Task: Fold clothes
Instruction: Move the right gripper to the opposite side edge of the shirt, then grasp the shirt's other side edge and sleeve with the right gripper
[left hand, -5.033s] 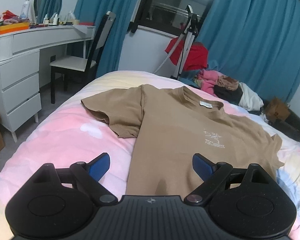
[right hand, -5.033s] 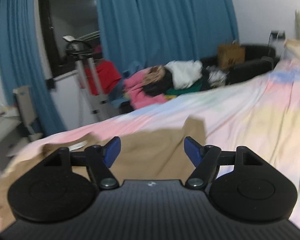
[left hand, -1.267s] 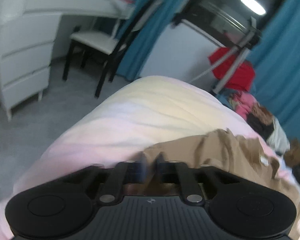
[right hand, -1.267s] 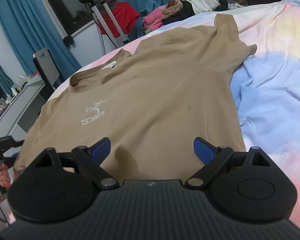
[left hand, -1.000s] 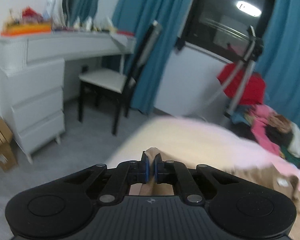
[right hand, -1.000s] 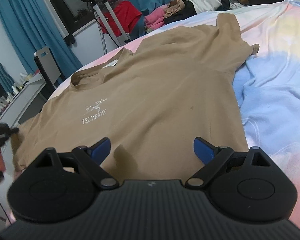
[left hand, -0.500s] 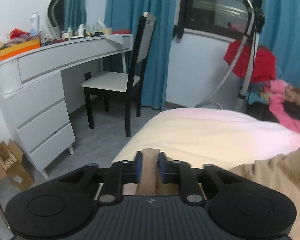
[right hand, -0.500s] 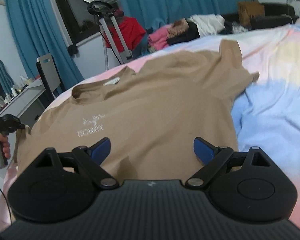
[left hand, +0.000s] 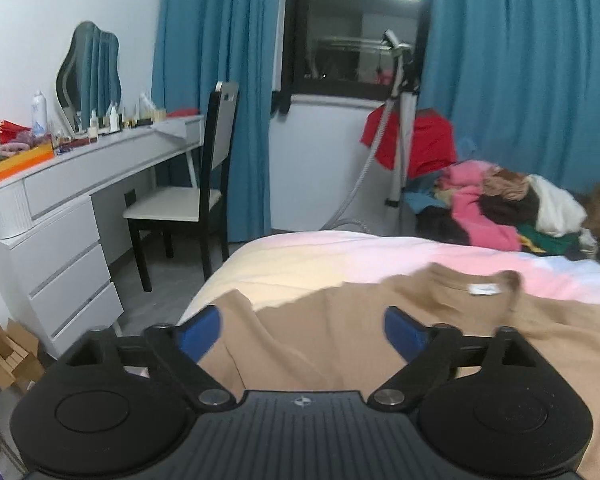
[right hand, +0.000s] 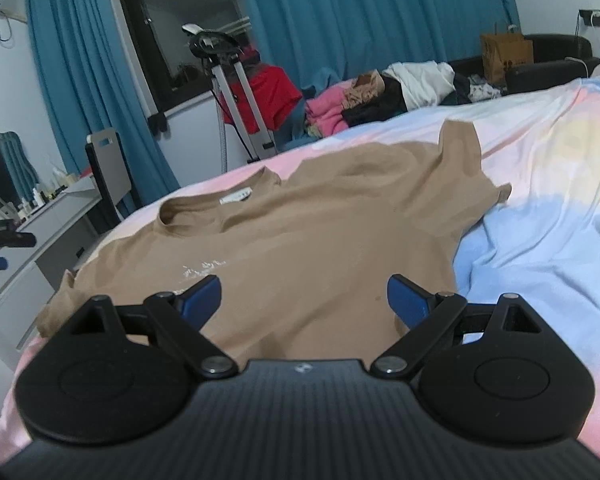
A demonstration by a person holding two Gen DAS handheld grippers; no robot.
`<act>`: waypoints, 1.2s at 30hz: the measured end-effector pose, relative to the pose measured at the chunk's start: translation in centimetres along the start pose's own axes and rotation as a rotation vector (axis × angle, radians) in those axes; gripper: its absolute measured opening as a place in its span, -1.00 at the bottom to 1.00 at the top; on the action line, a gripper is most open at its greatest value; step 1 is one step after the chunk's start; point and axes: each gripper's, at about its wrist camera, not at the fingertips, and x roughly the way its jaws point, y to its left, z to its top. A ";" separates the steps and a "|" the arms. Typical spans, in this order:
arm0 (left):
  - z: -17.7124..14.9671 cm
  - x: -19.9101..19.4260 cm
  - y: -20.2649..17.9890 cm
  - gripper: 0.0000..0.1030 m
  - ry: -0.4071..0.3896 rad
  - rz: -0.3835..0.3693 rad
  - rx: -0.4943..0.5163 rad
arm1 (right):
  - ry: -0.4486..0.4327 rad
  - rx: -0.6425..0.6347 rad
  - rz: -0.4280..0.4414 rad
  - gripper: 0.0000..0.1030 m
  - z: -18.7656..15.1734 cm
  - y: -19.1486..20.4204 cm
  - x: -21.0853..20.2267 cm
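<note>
A tan T-shirt (right hand: 320, 232) lies spread, front side up, on the bed (right hand: 540, 216) with a pastel cover in pink, yellow and blue. Its collar points toward the window and a pale print is on the chest. The left gripper (left hand: 302, 330) is spread wide, with nothing between its blue pads (left hand: 200, 330), and it is above the shirt's edge near one sleeve. The right gripper (right hand: 300, 298) is also spread wide and empty, above the lower half of the shirt. As for containers, an orange tray (left hand: 16, 160) stands on the white dressing table (left hand: 80, 184) with small things in it, too blurred to name; a brown paper bag (right hand: 506, 54) stands on a dark sofa, and its content cannot be seen. Only the left wrist view shows the tray, the table's drawers, the seat of the chair (left hand: 180, 204) and a cardboard box (left hand: 8, 356) on the floor. Only the right wrist view shows the whole shirt with both sleeves, the blue part of the cover and the paper bag. Both views show the pile of clothes (left hand: 496, 208) beyond the bed and the red garment (right hand: 268, 96) on a stand.
</note>
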 end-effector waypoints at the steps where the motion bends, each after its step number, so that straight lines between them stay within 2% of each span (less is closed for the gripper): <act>1: -0.6 -1.8 -0.6 0.90 -0.007 -0.012 0.000 | -0.011 0.000 0.004 0.77 0.1 -0.1 -0.5; 4: -2.4 -7.0 -2.5 1.00 -0.036 -0.047 0.013 | -0.032 -0.004 0.011 0.77 0.3 -0.1 -1.6; 8: -4.2 -11.9 -4.4 0.99 -0.054 -0.096 0.045 | -0.059 -0.010 0.022 0.77 0.5 -0.1 -3.2; 12: -6.2 -15.0 -5.2 1.00 -0.084 -0.098 0.066 | -0.069 -0.034 0.022 0.77 0.4 0.2 -4.5; 16: -8.4 -16.7 -5.4 1.00 -0.073 -0.104 0.045 | -0.081 -0.042 0.020 0.77 0.5 0.2 -5.6; 21: -10.9 -17.1 -4.7 0.99 -0.063 -0.131 -0.008 | -0.083 -0.026 0.021 0.77 0.7 0.1 -6.0; 29: -12.0 -16.5 -4.3 0.99 -0.049 -0.151 -0.001 | -0.062 0.085 0.070 0.77 1.6 -1.0 -5.7; 34: -12.6 -15.4 -4.3 1.00 -0.008 -0.151 -0.010 | -0.067 0.235 0.049 0.77 4.3 -4.0 -3.1; 36: -12.9 -15.0 -4.3 1.00 0.011 -0.152 -0.013 | -0.044 0.286 0.021 0.77 4.7 -6.1 -0.8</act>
